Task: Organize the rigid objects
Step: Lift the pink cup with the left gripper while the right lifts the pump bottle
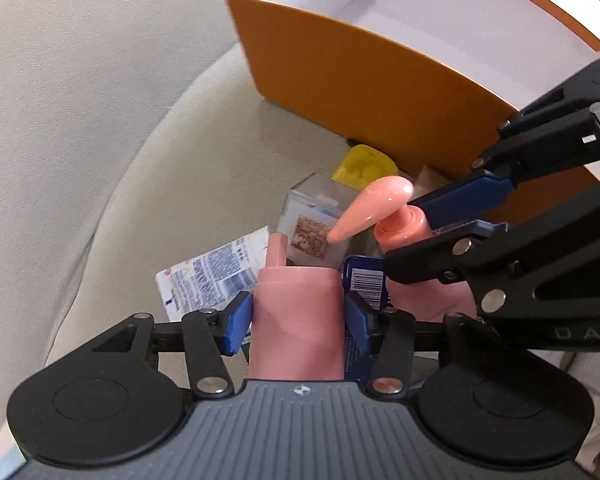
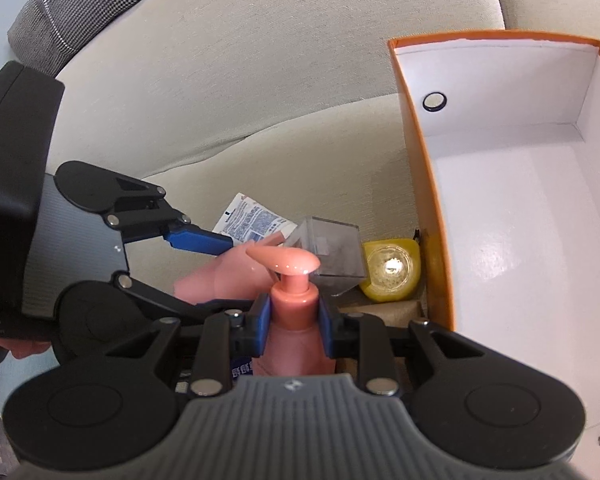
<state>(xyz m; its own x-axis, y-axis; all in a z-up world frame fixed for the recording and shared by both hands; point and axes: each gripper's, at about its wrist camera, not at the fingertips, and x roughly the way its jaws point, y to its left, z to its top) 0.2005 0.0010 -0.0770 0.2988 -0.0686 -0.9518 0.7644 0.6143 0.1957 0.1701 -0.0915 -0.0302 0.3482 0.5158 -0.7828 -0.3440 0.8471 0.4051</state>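
Note:
My left gripper (image 1: 298, 320) points down, its blue pads against both sides of a matte pink bottle (image 1: 300, 312) with a narrow cap, and it is shut on it. My right gripper (image 2: 293, 328) is shut on the neck of a glossy pink pump bottle (image 2: 294, 292) whose nozzle points left. In the left wrist view the right gripper (image 1: 404, 232) comes in from the right, with the pump bottle (image 1: 400, 226) close beside the matte one. The right wrist view shows the left gripper (image 2: 228, 276) at the left, around the matte bottle (image 2: 220, 280).
An open orange box (image 2: 420, 184) with a white inside stands to the right on the beige sofa seat (image 2: 300, 160). Beside it lie a clear plastic cube (image 2: 332, 248), a yellow container (image 2: 392, 268), a printed white sachet (image 1: 216, 272) and a blue barcoded pack (image 1: 366, 280). A houndstooth sleeve (image 2: 80, 4) is at the top left.

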